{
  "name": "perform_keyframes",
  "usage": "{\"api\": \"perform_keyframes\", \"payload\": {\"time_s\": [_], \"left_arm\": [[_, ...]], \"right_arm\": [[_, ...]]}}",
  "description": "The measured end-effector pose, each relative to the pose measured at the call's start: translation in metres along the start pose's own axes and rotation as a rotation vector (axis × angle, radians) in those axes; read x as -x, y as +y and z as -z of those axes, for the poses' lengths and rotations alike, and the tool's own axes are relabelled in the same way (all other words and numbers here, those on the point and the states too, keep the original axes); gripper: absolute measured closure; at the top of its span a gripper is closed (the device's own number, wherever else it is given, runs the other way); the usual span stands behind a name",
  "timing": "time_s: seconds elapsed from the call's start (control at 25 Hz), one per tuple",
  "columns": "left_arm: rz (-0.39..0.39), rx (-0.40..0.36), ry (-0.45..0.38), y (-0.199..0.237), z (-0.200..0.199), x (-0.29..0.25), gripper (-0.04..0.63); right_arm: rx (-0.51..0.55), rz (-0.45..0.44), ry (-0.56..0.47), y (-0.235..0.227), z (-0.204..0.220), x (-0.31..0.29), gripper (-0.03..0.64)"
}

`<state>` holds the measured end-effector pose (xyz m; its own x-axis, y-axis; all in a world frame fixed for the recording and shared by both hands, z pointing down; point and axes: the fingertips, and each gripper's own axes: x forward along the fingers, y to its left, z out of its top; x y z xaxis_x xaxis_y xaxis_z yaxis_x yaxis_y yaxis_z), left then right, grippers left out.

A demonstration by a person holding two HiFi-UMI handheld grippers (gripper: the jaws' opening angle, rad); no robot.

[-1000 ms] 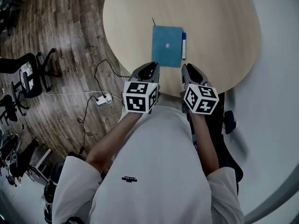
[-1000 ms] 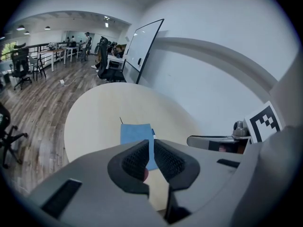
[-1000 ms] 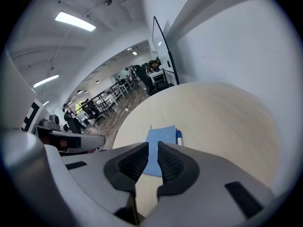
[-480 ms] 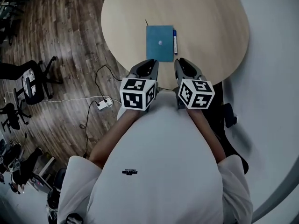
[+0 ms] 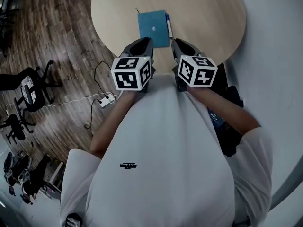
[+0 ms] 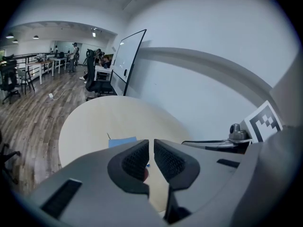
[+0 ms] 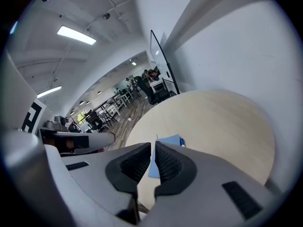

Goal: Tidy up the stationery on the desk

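We found the left gripper (image 6: 151, 144) with its jaws drawn together, only a thin slit between the ribbed pads and nothing in it. The right gripper (image 7: 153, 148) was the same, jaws all but touching and empty. From the head view, both grippers, left (image 5: 143, 42) and right (image 5: 176, 42), hung side by side over the near edge of the round wooden table (image 5: 208, 13), hiding that part of the rim.

Just beyond their tips a blue notebook (image 5: 153, 28) lay flat on the tabletop, with a blue pen (image 5: 168, 25) beside its right edge. We could not tell whether the two touched. Each gripper's own jaws cut off the notebook's near part (image 6: 122, 141) (image 7: 169, 140), and of the pen (image 7: 182, 143) only a sliver showed. A pale spot on the cover and a thin dark strand at its far left corner were too small for us to identify.

Left of the table, a power strip (image 5: 106, 99) with trailing cables lay on the wooden floor.
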<state>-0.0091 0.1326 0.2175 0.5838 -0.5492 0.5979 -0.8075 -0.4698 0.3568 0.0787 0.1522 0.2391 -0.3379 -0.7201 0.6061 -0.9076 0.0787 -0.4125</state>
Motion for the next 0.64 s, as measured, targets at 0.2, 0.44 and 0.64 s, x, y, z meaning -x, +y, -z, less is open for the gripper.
{"api": "perform_keyframes", "payload": {"time_s": [0.2, 0.44, 0.64], "left_arm": [[0.009, 0.003, 0.003, 0.0, 0.002, -0.001, 0.548], [0.016, 0.002, 0.004, 0.0, 0.003, -0.002, 0.548], [0.046, -0.009, 0.029, -0.004, 0.007, -0.001, 0.548]], "right_arm": [[0.061, -0.031, -0.047, 0.013, -0.007, 0.004, 0.563], [0.036, -0.047, -0.037, 0.013, -0.003, 0.003, 0.565], [0.034, -0.047, -0.052, 0.019, -0.001, 0.008, 0.565]]}}
